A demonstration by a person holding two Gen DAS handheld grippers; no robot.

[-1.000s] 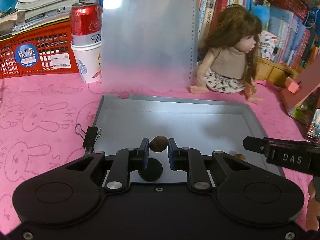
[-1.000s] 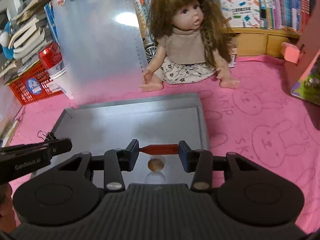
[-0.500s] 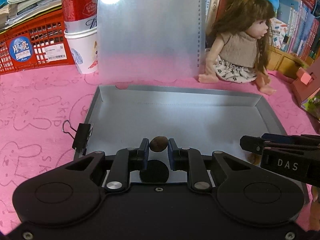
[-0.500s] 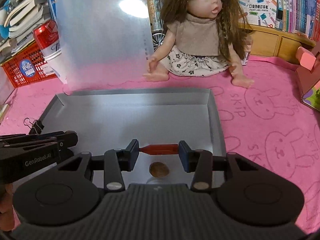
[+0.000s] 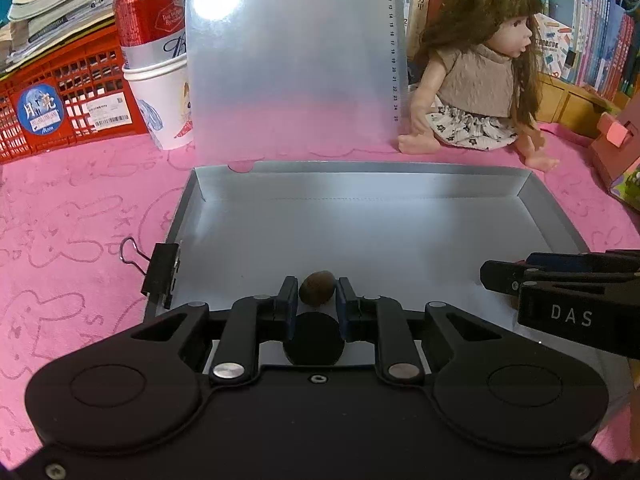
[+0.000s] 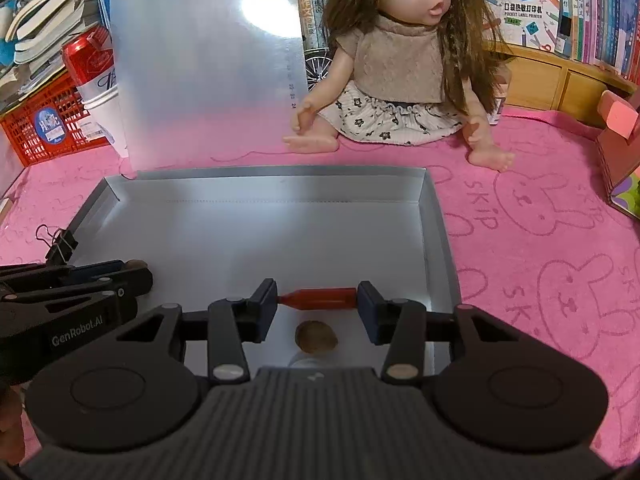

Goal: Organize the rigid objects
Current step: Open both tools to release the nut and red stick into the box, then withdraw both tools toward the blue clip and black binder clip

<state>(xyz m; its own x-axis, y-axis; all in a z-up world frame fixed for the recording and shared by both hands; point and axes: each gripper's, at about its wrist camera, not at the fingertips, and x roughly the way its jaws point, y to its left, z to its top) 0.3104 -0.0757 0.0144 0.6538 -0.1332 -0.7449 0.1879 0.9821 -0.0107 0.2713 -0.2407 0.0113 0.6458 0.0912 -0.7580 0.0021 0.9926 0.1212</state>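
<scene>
A grey open box (image 5: 360, 184) (image 6: 436, 216) lies on the pink cloth, its translucent lid (image 5: 288, 60) standing upright behind it. My left gripper (image 5: 317, 294) is shut on a brown nut (image 5: 317, 287) and holds it over the box's near left part. My right gripper (image 6: 317, 300) is shut on a small red cylinder (image 6: 320, 298), held crosswise between the pads over the box's near right part. A second brown nut (image 6: 316, 337) lies on the box floor just below it. Each gripper shows in the other's view (image 5: 560, 284) (image 6: 76, 280).
A black binder clip (image 5: 160, 270) sits on the box's left wall. A doll (image 5: 476, 72) sits behind the box at the right. A red can in a paper cup (image 5: 156, 68) and a red crate (image 5: 60, 96) stand at the back left. A pink box (image 6: 620, 152) stands at the right.
Both grippers have moved forward over the box, still holding their objects. The loose nut on the box floor now sits lower in the right wrist view.
</scene>
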